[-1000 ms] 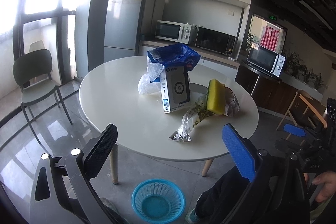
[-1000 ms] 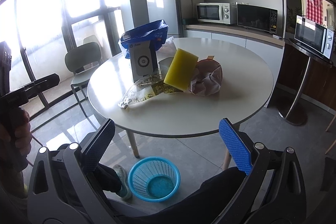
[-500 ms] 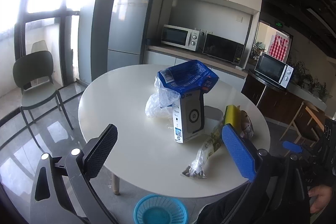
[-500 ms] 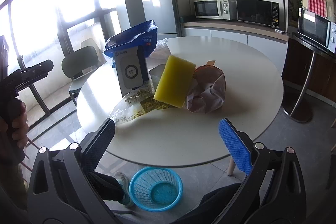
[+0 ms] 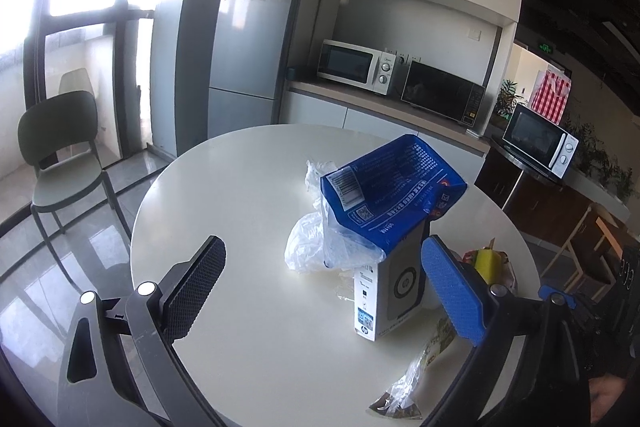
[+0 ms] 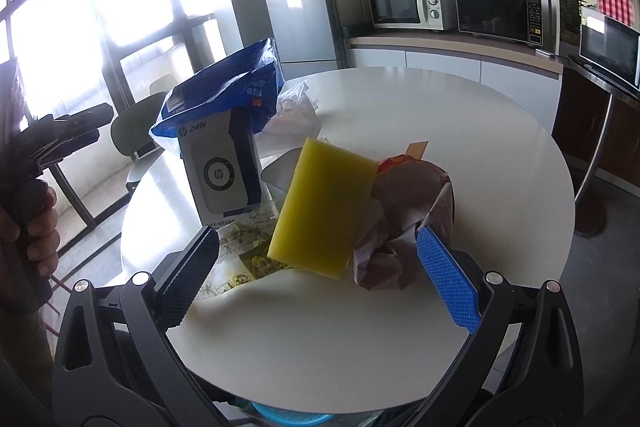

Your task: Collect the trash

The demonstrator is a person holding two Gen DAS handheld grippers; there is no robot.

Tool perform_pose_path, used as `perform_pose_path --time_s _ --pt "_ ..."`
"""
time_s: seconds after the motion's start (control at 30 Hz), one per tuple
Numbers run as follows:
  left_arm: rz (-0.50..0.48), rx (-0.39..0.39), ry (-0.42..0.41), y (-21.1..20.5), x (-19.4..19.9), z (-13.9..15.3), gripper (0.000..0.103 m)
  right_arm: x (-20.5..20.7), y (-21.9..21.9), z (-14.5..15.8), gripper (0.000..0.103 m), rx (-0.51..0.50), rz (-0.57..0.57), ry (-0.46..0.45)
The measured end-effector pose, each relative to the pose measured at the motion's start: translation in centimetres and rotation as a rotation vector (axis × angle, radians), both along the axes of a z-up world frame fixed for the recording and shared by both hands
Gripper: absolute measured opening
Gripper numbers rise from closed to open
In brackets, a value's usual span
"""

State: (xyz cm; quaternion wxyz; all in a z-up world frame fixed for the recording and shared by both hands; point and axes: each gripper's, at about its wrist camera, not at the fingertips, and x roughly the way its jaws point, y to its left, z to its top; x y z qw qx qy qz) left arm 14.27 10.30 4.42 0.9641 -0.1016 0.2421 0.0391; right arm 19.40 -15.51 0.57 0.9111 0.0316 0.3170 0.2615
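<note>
A pile of trash sits on the round white table [image 5: 240,195]. A blue plastic bag [image 5: 392,187] lies over an upright white box [image 5: 384,291], with a clear plastic bag [image 5: 316,247] beside them and a clear wrapper [image 5: 412,379] at the near edge. In the right wrist view the box [image 6: 224,171], a yellow sponge [image 6: 320,215] and a crumpled brown paper bag [image 6: 404,227] stand close ahead. My left gripper [image 5: 324,291] is open and empty over the table's near side. My right gripper [image 6: 320,275] is open and empty, just short of the sponge.
A blue basket [image 6: 288,417] shows under the table's near edge. A green chair [image 5: 60,155] stands left by the window. A fridge [image 5: 248,47], counter and microwaves [image 5: 356,65] line the back wall. The person's hand [image 6: 32,227] holds the left gripper's handle at the left.
Both grippers have risen and moved in toward the table. The trash pile looms larger, and the blue basket has dropped to the bottom edge of view. Both stay open.
</note>
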Motion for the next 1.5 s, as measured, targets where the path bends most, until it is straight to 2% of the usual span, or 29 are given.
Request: perform_pose_path --time_s 0.2,0.33,0.47,0.57,0.77,0.8,0.83,0.9,0.97,1.13,1.33,1.5 --pt "-0.015 -0.062 0.008 1.5 2.6 0.5 0.095 3.0 0.7 0.0 0.094 0.0 -0.005 0.029" --pt "-0.034 -0.055 0.031 1.5 5.0 0.7 0.094 4.8 1.2 0.0 0.094 -0.017 -0.029 0.04" --pt "-0.082 -0.09 0.069 2.0 7.1 0.3 0.092 6.2 1.4 -0.8 0.094 -0.008 -0.036 0.09" --pt "-0.114 -0.121 0.101 2.3 8.4 -0.4 0.087 7.0 1.4 -1.5 0.091 0.01 -0.037 0.134" --pt "-0.19 -0.174 0.15 2.2 10.3 -1.7 0.052 7.7 2.3 -2.1 0.063 0.002 -0.011 0.171" --pt "-0.19 -0.177 0.157 2.1 10.3 -1.9 0.037 7.8 2.4 -2.2 0.059 0.0 -0.01 0.172" --pt "-0.182 -0.174 0.158 2.0 10.3 -2.0 0.027 7.8 2.4 -2.2 0.057 -0.004 -0.011 0.171" --pt "-0.153 -0.183 0.137 2.1 10.0 -1.8 0.02 7.7 2.6 -2.0 0.053 -0.007 -0.021 0.146" --pt "-0.157 -0.191 0.125 2.1 9.9 -1.3 0.017 7.3 2.5 -1.5 0.052 -0.015 -0.037 0.103" --pt "-0.146 -0.189 0.05 2.0 8.9 0.9 0.007 6.9 2.1 -0.8 0.051 -0.004 -0.03 0.077" --pt "-0.142 -0.17 -0.044 1.5 6.6 4.5 0.007 5.6 1.3 1.5 0.05 0.017 -0.03 -0.003" --pt "-0.129 -0.145 -0.075 0.7 3.8 6.0 0.007 4.2 0.5 2.9 0.05 0.03 -0.026 -0.036"
